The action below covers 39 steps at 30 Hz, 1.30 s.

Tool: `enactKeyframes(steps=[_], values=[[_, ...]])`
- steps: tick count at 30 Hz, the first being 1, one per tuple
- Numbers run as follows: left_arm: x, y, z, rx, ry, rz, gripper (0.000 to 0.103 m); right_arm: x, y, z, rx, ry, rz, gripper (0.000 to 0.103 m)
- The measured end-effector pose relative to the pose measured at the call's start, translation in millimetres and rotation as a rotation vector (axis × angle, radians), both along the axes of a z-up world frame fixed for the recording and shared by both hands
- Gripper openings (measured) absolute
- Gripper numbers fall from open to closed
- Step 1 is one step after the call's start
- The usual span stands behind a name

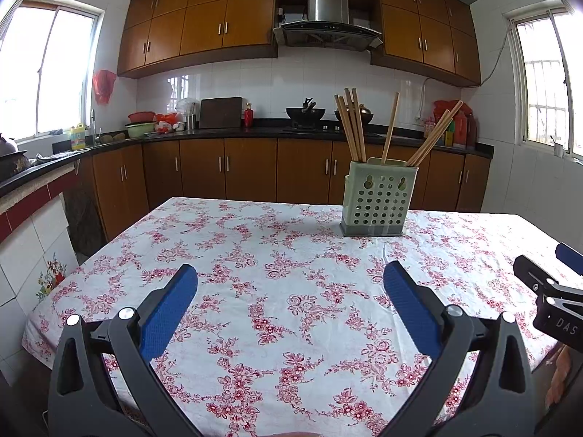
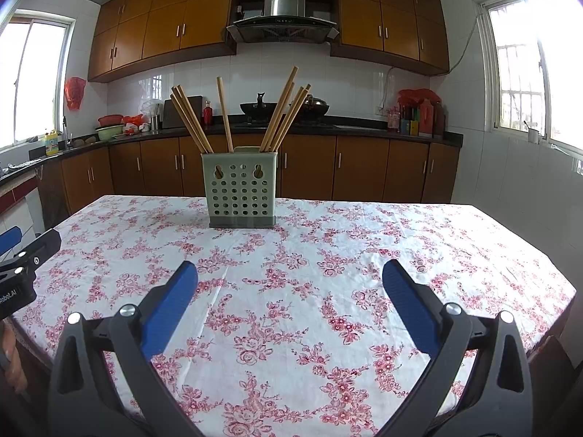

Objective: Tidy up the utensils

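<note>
A pale green perforated utensil holder point(image 1: 378, 199) stands upright on the floral tablecloth point(image 1: 255, 291) near the table's far edge. Several wooden chopsticks point(image 1: 351, 127) stand in it, leaning left and right. It also shows in the right wrist view point(image 2: 240, 189) with its chopsticks point(image 2: 280, 113). My left gripper point(image 1: 290, 273) is open and empty, low over the cloth, well short of the holder. My right gripper point(image 2: 290, 273) is open and empty too, facing the holder. The right gripper shows at the right edge of the left wrist view point(image 1: 554, 284); the left gripper shows at the left edge of the right wrist view point(image 2: 22, 255).
The table point(image 2: 473, 255) ends at edges on the left, right and far sides. Behind it runs a dark kitchen counter point(image 1: 237, 133) with woks, bowls and bottles, brown cabinets below. A tiled wall ledge point(image 1: 32, 218) stands left of the table.
</note>
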<state>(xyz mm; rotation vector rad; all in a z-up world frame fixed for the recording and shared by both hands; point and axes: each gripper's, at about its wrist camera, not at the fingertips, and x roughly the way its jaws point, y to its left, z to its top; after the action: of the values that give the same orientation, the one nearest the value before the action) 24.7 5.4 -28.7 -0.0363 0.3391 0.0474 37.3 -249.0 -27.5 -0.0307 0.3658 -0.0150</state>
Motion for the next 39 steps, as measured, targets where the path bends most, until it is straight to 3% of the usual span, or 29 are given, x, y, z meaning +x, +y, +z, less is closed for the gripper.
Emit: enactKeyframes(steps=[39], values=[[1.5, -2.2, -2.3, 0.001, 0.007, -0.009, 0.101, 0.2, -1.0, 0.2, 0.001, 0.003, -0.001, 0.099]])
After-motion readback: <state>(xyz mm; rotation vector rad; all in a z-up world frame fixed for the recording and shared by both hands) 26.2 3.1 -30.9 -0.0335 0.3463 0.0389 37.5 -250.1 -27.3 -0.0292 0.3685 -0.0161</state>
